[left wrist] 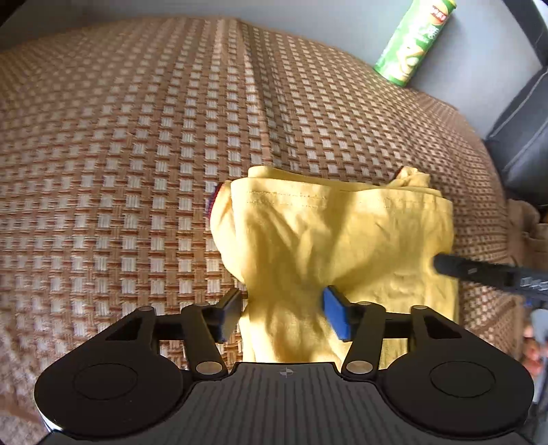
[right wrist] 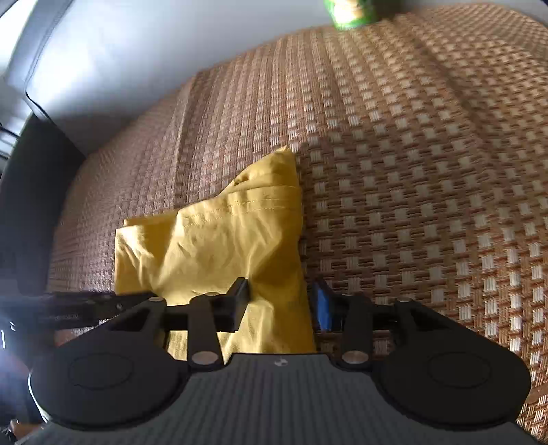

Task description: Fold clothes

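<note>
- The left gripper sits nearest in its own view, at 6 o'clock, jaws spread wide. The garment runs up between the fingers; the blue pad touches or nearly touches the cloth on one side, and the black finger on the other stands just clear of it. The jaws are released, not pinching.
- The right gripper is at 6 o'clock in its view, jaws about half apart. The garment's near right edge lies between the fingers. The black finger rests against the cloth; the blue pad stands just off its edge, over the mat. Whether it still pinches I cannot tell for sure; it looks let go.
- The garment is yellow, bunched into a rough fold with a stitched hem across its far side, lying on the woven brown-and-cream mat, just beyond both grippers.
- In the left view a black finger of the right gripper reaches in from 3 o'clock to the garment's edge.
- Farthest off, at 1 o'clock in the left view, a green can lies on its side just past the mat's far edge; its end is closed, contents unseen. The right view catches only its blurred end at 12 o'clock.
</note>
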{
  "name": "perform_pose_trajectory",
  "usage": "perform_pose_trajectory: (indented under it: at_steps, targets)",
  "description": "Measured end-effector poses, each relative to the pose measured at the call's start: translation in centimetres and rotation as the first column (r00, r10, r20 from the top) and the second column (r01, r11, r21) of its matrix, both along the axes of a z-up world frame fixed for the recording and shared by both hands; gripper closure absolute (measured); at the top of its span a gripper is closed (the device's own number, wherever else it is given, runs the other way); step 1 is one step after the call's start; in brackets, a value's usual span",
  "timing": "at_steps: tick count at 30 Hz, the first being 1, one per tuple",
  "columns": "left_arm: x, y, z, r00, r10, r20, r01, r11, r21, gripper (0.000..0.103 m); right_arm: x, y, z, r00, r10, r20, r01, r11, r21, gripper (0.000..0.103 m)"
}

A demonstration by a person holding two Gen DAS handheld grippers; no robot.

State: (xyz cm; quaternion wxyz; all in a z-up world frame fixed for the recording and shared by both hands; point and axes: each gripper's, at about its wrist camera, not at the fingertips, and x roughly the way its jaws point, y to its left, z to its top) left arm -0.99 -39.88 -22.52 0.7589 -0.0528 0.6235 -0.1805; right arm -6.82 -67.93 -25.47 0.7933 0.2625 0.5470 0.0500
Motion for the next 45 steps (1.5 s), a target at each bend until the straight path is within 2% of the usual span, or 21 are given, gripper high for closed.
perform_pose_trajectory:
  at_steps: [3,7,11,18,23,32,40,45]
  targets:
    - [-0.6,-0.7,0.9,0.999,-0.004,0.045,-0.001,0.994,0.105,0.026,-0.1,-0.2,1.2,0.999,-0.007,0.05,0.008,1.0,-0.016,0.046]
    - [-1.0,-0.7,1.8,0.998,0.031,0.058,-0.039,0.989,0.144,0.025,-0.3,-0.7,2.5,0.996,0.033,0.077,-0.03,0.999,-0.03,0.04]
    - [-1.0,-0.6,2.8,0.995,0.078,0.054,-0.086,0.984,0.154,0.024,-0.5,-1.0,3.2,0.995,0.061,0.073,-0.058,0.998,-0.04,0.04]
    - [-1.3,-0.9,3.9,0.996,0.061,0.063,-0.069,0.988,0.137,0.022,-1.7,-0.8,4.1,0.998,0.027,0.06,-0.024,0.998,-0.055,0.035]
    - [-1.8,0.0,3.9,0.997,0.066,0.037,-0.069,0.994,0.09,0.021,-2.7,0.2,5.1,0.999,0.013,0.035,-0.009,0.996,-0.089,0.035]
    - [-1.8,0.8,4.0,0.997,0.071,0.019,-0.072,0.996,0.055,0.021,-3.5,1.7,7.1,0.999,0.014,0.031,-0.01,0.991,-0.135,0.033]
    - [-1.4,0.1,3.2,0.997,0.062,0.043,-0.065,0.993,0.093,0.021,-3.6,0.8,5.2,0.999,0.024,0.036,-0.021,0.996,-0.084,0.032]
    - [-0.8,0.4,1.6,0.99,0.144,0.01,-0.144,0.988,0.059,0.021,-2.9,-1.0,2.4,0.998,0.037,0.055,-0.036,0.999,-0.029,0.032]
